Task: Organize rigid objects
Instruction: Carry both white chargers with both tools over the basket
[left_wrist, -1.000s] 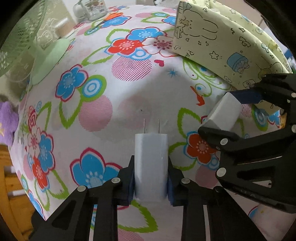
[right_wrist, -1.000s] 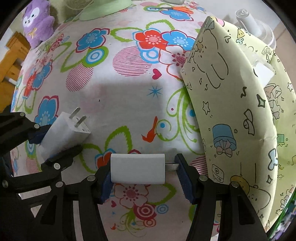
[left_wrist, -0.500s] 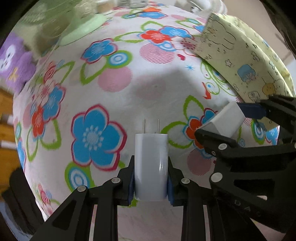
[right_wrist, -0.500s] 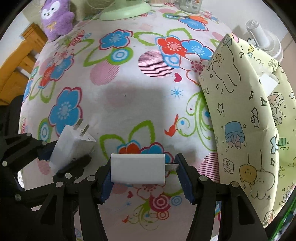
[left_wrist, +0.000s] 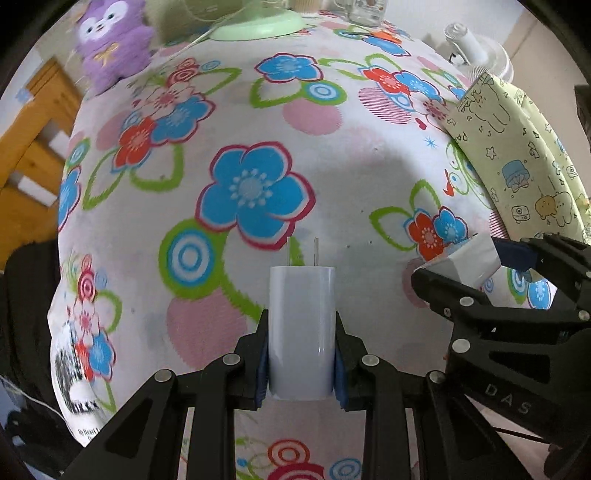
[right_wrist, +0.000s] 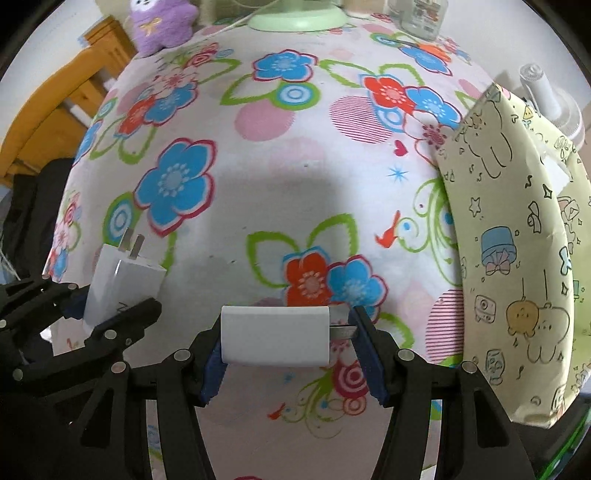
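Observation:
My left gripper (left_wrist: 301, 363) is shut on a white plug charger (left_wrist: 301, 328), prongs pointing away, held above the flowered tablecloth (left_wrist: 258, 147). The right gripper (right_wrist: 288, 345) is shut on a second white charger (right_wrist: 275, 334) held crosswise, its metal prongs against the right pad. Each wrist view shows the other gripper beside it: the right gripper (left_wrist: 476, 266) with its charger (left_wrist: 469, 260) at the right edge, the left gripper (right_wrist: 107, 295) with its charger (right_wrist: 122, 275) at the left. A pale yellow cartoon-print storage box (right_wrist: 517, 240) stands on the right side of the table.
A purple plush toy (left_wrist: 110, 44) sits at the far left corner. A green fan base (left_wrist: 255, 27) and a glass jar (right_wrist: 421, 16) stand at the back, a small white fan (left_wrist: 476, 55) behind the box (left_wrist: 517, 155). A wooden chair (right_wrist: 48, 110) is off the table's left edge.
Both grippers have moved left across the table, away from the yellow box, each still holding its charger. The left gripper has rolled, so the plush toy and table's left edge now show.

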